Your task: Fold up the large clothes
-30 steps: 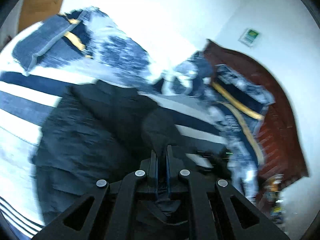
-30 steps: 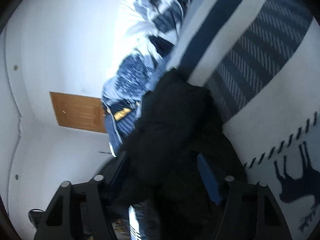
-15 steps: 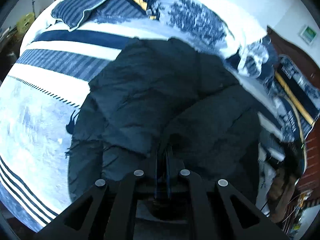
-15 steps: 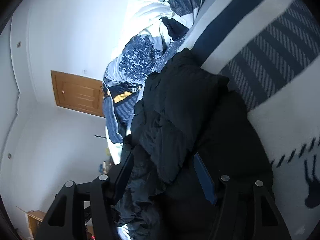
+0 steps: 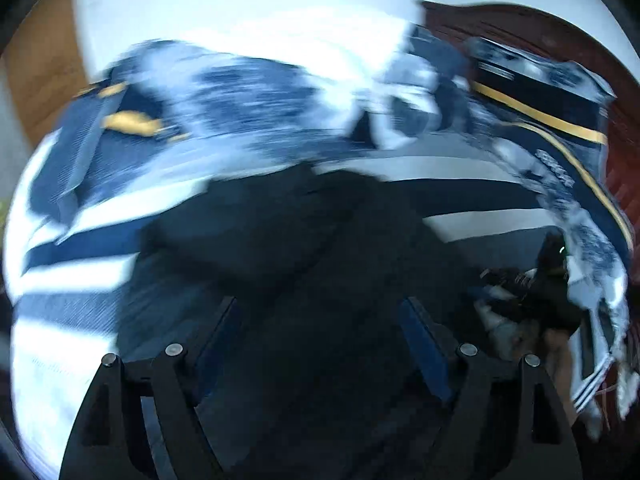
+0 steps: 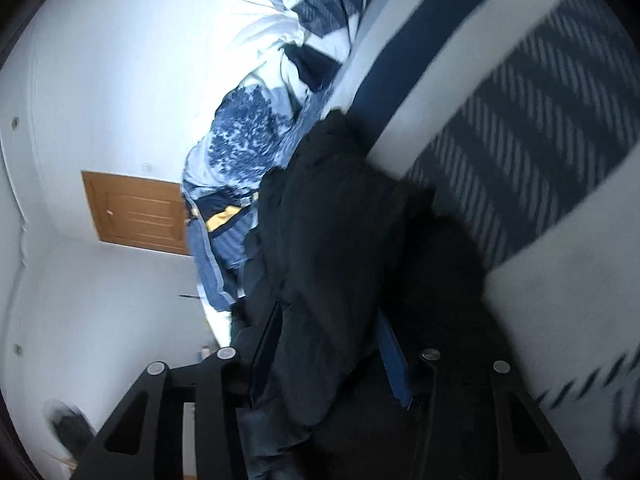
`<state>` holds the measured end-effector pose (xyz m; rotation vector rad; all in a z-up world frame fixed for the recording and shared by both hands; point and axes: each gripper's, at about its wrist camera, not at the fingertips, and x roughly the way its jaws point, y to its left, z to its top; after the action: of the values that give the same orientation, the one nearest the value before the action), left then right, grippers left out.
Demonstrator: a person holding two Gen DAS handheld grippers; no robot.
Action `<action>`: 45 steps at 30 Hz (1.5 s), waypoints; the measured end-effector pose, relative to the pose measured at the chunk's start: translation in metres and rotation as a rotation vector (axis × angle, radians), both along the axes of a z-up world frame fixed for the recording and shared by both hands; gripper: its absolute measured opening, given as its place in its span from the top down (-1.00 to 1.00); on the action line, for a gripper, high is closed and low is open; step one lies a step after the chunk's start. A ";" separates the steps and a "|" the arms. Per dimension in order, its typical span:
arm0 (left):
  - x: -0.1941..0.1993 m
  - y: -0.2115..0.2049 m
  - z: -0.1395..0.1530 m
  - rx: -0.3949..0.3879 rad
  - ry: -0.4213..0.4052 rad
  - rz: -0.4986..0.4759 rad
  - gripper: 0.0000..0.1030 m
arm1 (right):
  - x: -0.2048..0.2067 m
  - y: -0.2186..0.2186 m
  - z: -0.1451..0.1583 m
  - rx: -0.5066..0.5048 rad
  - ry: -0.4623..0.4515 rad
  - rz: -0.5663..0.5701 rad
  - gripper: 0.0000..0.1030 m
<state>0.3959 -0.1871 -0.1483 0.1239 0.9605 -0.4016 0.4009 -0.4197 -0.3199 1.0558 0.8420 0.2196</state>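
A dark padded jacket lies bunched on the blue and white striped bed cover. My left gripper hovers over the jacket's near part. Its jaws are opening and stand wide, and the cloth lies below them, free of the pads. In the right wrist view a thick fold of the jacket runs between the fingers of my right gripper. Its jaws are closing, and the fold fills the gap and touches both pads. The left wrist view is blurred.
A crumpled blue and white duvet and a navy pillow with a yellow stripe lie along the bed's far side before a dark wooden headboard. A wooden door stands in the white wall beyond the bed.
My left gripper, shut on a jacket fold before, has let it go and spread wide while swinging across the bed. The right gripper's fingers have drawn closer on the jacket.
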 end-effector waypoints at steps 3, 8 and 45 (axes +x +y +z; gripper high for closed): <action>0.069 -0.058 -0.031 0.007 0.095 -0.087 -0.59 | 0.004 -0.022 0.000 -0.025 -0.015 -0.043 0.00; 0.170 -0.138 -0.096 0.124 0.192 -0.146 -0.58 | 0.007 -0.042 -0.020 0.174 -0.016 -0.056 0.00; -0.005 0.163 -0.016 0.033 0.151 0.417 -0.51 | -0.031 -0.004 0.023 0.065 -0.018 0.023 -0.53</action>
<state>0.3909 -0.0245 -0.1648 -0.0783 1.1111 -0.0101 0.3703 -0.4233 -0.2974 1.1032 0.8355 0.2774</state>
